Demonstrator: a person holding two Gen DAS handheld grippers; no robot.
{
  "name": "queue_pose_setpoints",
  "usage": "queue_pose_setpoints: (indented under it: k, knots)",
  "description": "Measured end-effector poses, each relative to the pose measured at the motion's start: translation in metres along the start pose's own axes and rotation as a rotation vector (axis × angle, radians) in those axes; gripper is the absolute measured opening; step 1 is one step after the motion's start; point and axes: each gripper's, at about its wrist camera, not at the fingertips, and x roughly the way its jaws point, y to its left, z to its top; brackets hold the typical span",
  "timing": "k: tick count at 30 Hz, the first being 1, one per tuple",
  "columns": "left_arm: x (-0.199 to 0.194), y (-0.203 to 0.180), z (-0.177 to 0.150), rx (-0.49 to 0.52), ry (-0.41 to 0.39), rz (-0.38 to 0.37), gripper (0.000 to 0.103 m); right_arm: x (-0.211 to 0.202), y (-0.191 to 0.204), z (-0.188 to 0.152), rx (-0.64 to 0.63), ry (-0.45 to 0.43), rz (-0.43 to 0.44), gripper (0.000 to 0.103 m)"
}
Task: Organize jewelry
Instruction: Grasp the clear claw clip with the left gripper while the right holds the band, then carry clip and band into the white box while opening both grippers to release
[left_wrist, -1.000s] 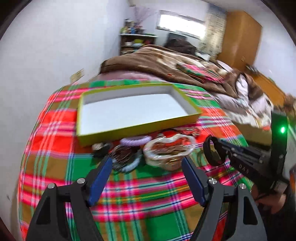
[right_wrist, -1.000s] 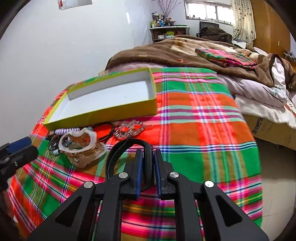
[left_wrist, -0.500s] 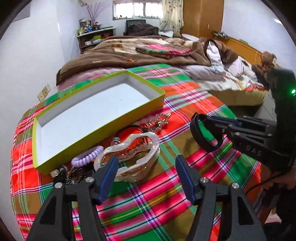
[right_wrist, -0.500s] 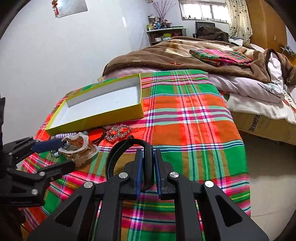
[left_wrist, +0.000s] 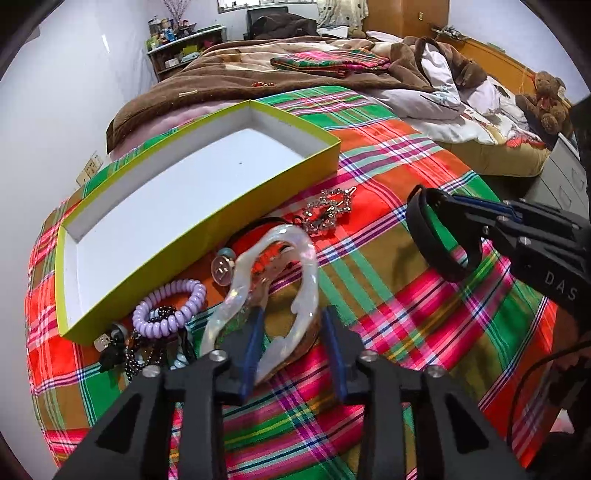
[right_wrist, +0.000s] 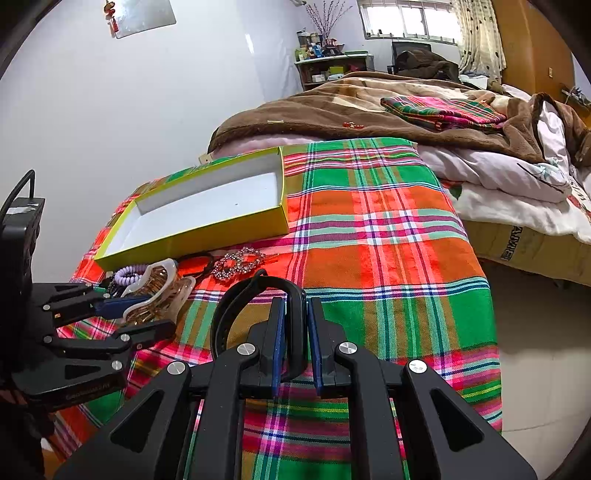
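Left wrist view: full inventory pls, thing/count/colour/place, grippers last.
box: 1, yellow outside, white inside, on the plaid cloth, nothing in it
plaid cloth: 1, red, green and pink, over the bed end
pearly claw clip: 1, iridescent white, in front of the box
coil hair tie: 1, lilac, by the box's near corner
rhinestone clip: 1, silver, right of the box
black band: 1, black, held above the cloth
left gripper: fingers just closing around the claw clip
right gripper: shut on the black band

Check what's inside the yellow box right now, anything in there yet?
The yellow box shows only a bare white floor with one tiny dark speck; no jewelry inside. Its near wall hides a thin strip of floor along that edge, so that strip can't be checked.
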Motion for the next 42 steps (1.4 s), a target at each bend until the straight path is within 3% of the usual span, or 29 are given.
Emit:
queue_pose_setpoints:
  k: [3,16,23,27,32,42]
  knots:
    - [0.001,0.0,0.0,-0.012,-0.001,-0.007,0.016,-0.001,0.0,0.0,-0.003,-0.003,0.0,0.013]
    - [-0.026,0.006,-0.001,-0.081,-0.065,-0.021,0.015,-0.015,0.007,0.008,-0.022,-0.03,0.004,0.013]
    - [-0.056,0.025,0.012,-0.122,-0.142,-0.039,0.015,-0.026,0.018,0.032,-0.045,-0.076,0.015,0.013]
    - [-0.06,0.043,0.022,-0.142,-0.152,-0.001,0.015,-0.026,0.027,0.051,-0.071,-0.095,0.027,0.013]
    - [-0.051,0.077,0.036,-0.216,-0.158,0.022,0.016,-0.008,0.038,0.082,-0.105,-0.092,0.052,0.013]
    - [-0.009,0.132,0.057,-0.312,-0.121,0.061,0.015,0.079,0.049,0.123,-0.116,0.026,0.068,0.013]
